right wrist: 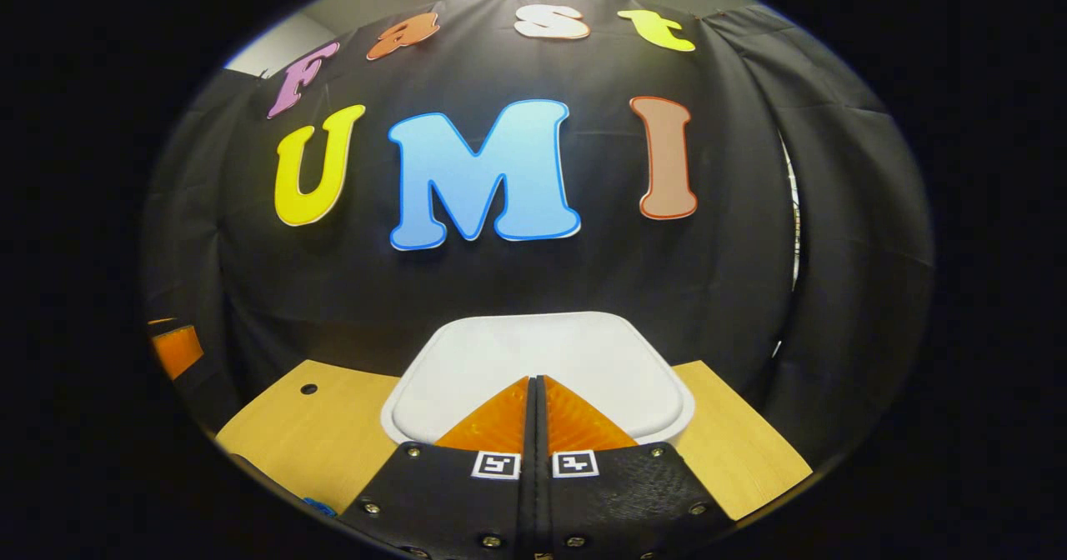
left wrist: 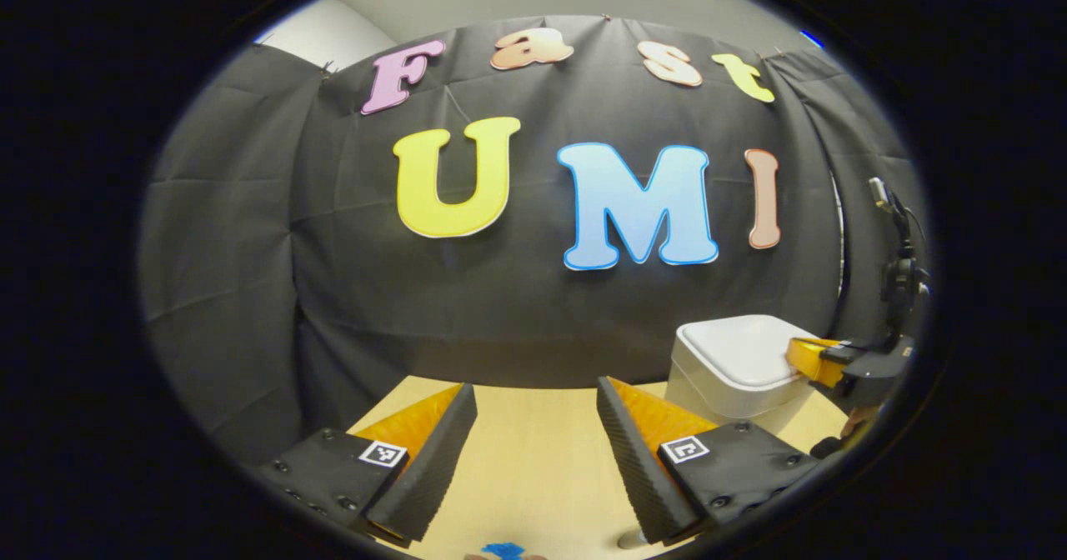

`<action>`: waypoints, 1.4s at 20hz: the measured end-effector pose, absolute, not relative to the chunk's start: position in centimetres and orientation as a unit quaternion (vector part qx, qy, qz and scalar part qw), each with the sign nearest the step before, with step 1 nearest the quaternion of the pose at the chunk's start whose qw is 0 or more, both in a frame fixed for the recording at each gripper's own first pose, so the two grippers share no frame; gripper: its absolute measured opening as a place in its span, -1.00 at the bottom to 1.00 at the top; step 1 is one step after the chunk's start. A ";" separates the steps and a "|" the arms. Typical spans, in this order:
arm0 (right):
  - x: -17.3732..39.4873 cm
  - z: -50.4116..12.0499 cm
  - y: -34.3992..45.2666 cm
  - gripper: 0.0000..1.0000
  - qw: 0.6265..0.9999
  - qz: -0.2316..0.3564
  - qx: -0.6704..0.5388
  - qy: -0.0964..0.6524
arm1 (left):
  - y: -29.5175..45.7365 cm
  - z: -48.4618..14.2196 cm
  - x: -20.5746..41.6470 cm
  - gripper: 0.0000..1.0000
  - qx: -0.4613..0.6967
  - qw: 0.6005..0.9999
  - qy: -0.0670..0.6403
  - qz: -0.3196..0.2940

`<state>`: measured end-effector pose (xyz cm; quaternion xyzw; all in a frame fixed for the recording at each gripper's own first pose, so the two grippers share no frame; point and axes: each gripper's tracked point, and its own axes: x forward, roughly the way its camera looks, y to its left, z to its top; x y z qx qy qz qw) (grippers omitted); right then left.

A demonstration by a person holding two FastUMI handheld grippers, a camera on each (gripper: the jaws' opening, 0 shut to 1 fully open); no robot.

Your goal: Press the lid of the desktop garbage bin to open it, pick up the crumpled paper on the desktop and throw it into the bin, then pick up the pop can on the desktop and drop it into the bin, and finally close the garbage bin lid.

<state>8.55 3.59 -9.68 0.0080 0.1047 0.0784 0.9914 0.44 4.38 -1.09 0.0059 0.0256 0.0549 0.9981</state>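
The white garbage bin (right wrist: 583, 352) stands upright on the desktop, its lid seemingly closed.

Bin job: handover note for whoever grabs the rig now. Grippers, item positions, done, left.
Right gripper: shut, empty, tips over the near edge of the bin's lid; contact can't be confirmed.
Left gripper: open, empty, over the desktop, left of the garbage bin.
Lid is down. Paper and can placement can't be judged from these views.
Done/left can't be told: this is either the opening press or the final close. Check inside the bin first.
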 end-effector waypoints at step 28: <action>5.9 -3.3 3.7 -1.00 0.994 0.096 0.039 0.038 | 3.1 -1.2 -0.2 0.90 -0.016 0.999 0.022 0.027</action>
